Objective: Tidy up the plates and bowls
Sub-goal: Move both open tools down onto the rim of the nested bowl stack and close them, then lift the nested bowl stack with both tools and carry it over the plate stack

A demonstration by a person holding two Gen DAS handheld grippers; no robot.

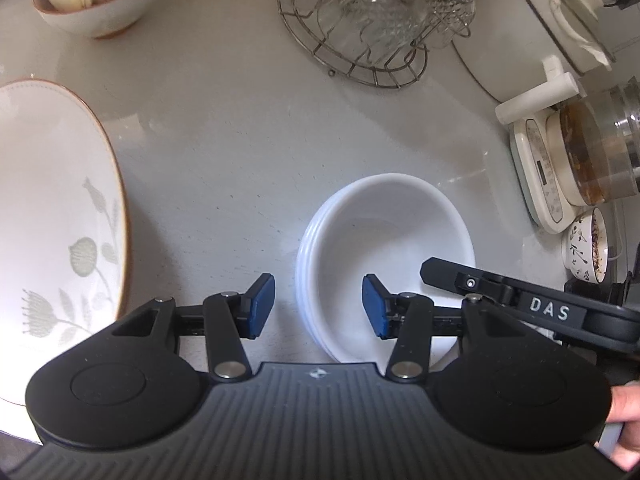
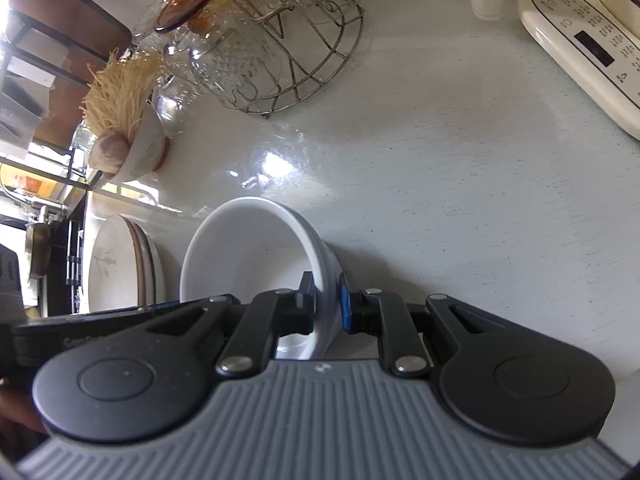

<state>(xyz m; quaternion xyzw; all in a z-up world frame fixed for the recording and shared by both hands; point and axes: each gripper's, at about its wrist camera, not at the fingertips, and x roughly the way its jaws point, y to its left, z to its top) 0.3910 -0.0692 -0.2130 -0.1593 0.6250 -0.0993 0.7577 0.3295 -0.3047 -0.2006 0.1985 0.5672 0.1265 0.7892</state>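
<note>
A stack of white bowls (image 1: 384,256) sits on the grey counter, just ahead of my left gripper (image 1: 319,306), which is open and empty, its blue pads either side of the stack's near left rim. My right gripper (image 2: 326,304) is shut on the rim of the white bowls (image 2: 248,256); it also reaches in from the right in the left wrist view (image 1: 440,272). A stack of floral plates with brown rims (image 1: 56,216) lies to the left, also seen in the right wrist view (image 2: 120,264).
A wire rack of glassware (image 1: 372,28) stands at the back. A bowl of garlic and noodles (image 1: 96,4) is at the back left. A cream appliance with a glass pot (image 1: 576,164) and a small floral cup (image 1: 586,248) stand at the right.
</note>
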